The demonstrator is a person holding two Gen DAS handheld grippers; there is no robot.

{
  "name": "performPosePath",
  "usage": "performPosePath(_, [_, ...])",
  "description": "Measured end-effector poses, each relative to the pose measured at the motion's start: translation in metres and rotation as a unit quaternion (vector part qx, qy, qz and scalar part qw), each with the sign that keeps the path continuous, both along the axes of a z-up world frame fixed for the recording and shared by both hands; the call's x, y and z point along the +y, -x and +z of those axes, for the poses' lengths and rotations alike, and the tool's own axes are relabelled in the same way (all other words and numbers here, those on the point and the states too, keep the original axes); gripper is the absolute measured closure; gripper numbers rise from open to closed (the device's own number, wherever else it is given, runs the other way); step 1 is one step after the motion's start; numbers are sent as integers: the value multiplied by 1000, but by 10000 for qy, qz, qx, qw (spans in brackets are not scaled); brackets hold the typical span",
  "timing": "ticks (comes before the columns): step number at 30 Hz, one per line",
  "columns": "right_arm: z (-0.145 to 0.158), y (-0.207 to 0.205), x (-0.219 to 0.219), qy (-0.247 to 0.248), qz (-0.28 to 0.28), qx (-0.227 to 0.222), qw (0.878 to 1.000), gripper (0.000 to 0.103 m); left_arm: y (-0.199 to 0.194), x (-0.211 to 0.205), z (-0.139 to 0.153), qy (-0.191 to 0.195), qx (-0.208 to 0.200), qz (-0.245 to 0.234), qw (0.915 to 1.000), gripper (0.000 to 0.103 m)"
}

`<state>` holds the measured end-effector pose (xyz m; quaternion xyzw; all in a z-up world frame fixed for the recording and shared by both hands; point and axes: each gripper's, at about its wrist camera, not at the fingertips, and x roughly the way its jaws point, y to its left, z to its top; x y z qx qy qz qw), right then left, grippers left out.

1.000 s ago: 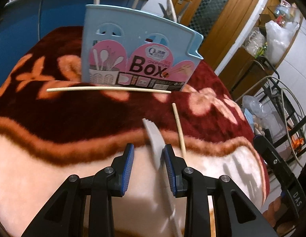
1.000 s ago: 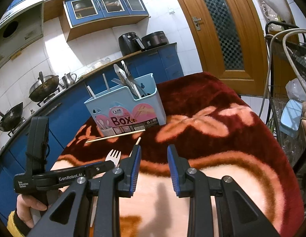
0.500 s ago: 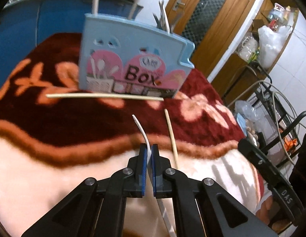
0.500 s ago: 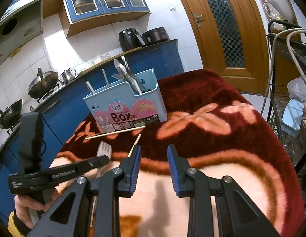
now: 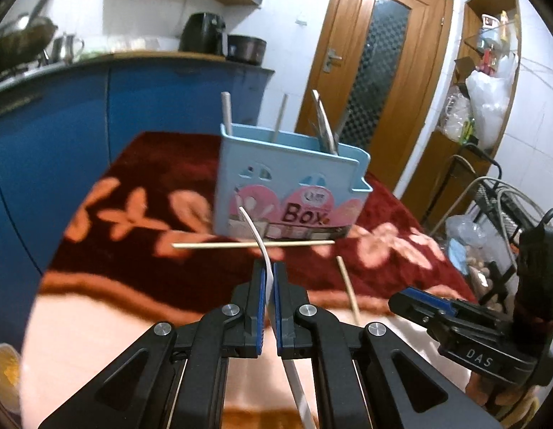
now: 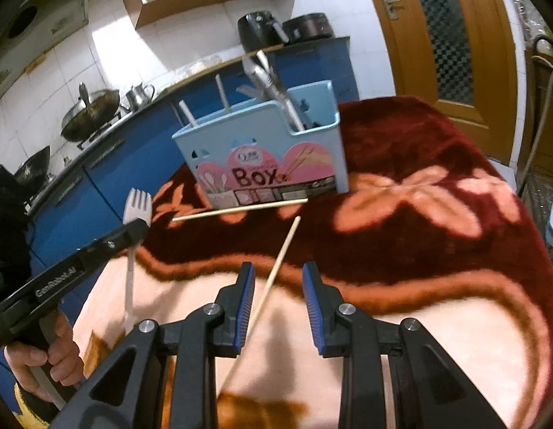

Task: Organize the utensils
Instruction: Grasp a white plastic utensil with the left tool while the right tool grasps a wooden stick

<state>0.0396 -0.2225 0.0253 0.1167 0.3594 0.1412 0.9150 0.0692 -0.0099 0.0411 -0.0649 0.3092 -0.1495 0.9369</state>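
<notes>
My left gripper (image 5: 267,271) is shut on a white plastic fork (image 5: 255,230), held off the blanket with its tines up toward the light blue utensil box (image 5: 290,186). The right wrist view shows that fork (image 6: 137,202) standing up out of the left gripper (image 6: 135,232). The box (image 6: 265,150) holds chopsticks and metal utensils. My right gripper (image 6: 278,275) is open, low over a loose wooden chopstick (image 6: 280,250) that runs between its fingers without the pads touching it. A second chopstick (image 6: 240,209) lies crosswise in front of the box.
The table carries a dark red and peach flowered blanket (image 6: 419,214). A person's hand (image 6: 44,354) holds the left gripper's handle. Blue cabinets (image 5: 62,136) with pots stand behind. To the right are a wooden door (image 5: 380,71) and a wire rack (image 5: 498,207) with bags.
The left jaws closed on the fork and raised it off the blanket, tines now upright. The right gripper moved in over the loose chopstick, which now lies between its fingers.
</notes>
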Motion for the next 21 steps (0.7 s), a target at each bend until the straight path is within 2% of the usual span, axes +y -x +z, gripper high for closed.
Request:
performPosePath(6, [-9, -15, 18, 174, 167, 391, 9989, 73, 3, 13, 0, -31, -119, 67, 9999, 99])
performPosePath(10, [-15, -25, 24, 337, 169, 682, 9970, 72, 3, 22, -4, -2, -77, 115, 9999, 99])
performPosePath(17, [-18, -39, 38, 702, 321, 925, 9927, 73, -1, 29, -15, -49, 68, 165, 9998, 99])
performPosePath(21, [-22, -53, 40, 610, 406, 1241, 9896, 84, -3, 30, -18, -41, 107, 168, 9998, 99])
